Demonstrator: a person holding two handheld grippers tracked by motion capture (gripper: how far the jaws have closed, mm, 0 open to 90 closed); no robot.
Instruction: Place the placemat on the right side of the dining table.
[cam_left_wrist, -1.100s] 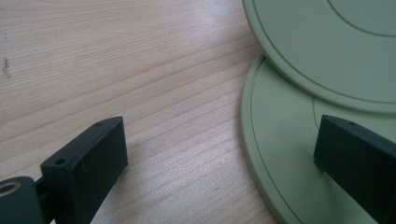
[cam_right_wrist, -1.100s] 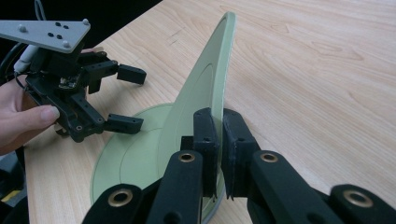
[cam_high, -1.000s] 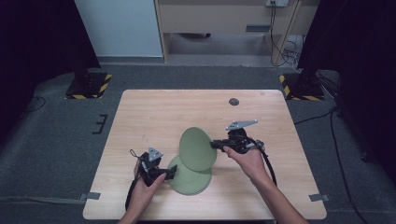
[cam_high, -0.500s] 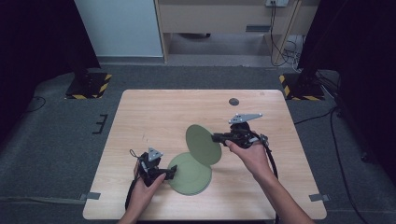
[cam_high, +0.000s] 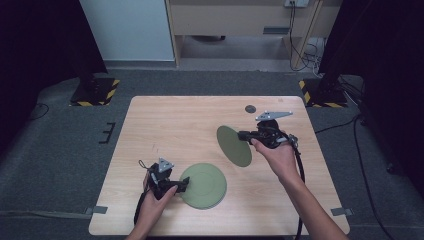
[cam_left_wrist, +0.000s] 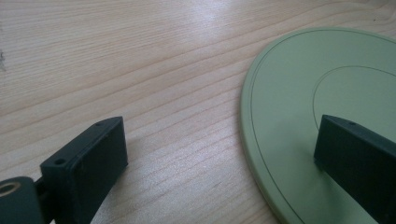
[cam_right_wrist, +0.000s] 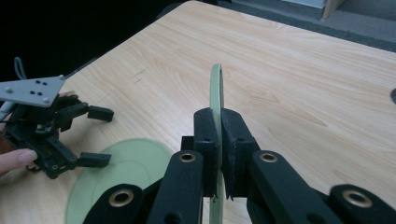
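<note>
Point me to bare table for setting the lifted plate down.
Free: the far left of the table, and the near right corner beside the right arm. Crowded: near left, where the flat plate lies at the left gripper. Right gripper holds the lifted plate.

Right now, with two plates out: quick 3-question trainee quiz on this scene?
1. True or false: the right tool is shut on the rim of a plate held on edge.
2. Multiple choice: where is the other plate? A) stacked under the lifted one B) flat on the table, at the left tool C) on the floor
3. Short answer: how do the left tool's jaws stand relative to that flat plate?

Key
1. True; the pads clamp the thin rim and the plate stands off the table.
2. B
3. Open, one jaw over the plate, the other over bare wood; not clamped.
</note>
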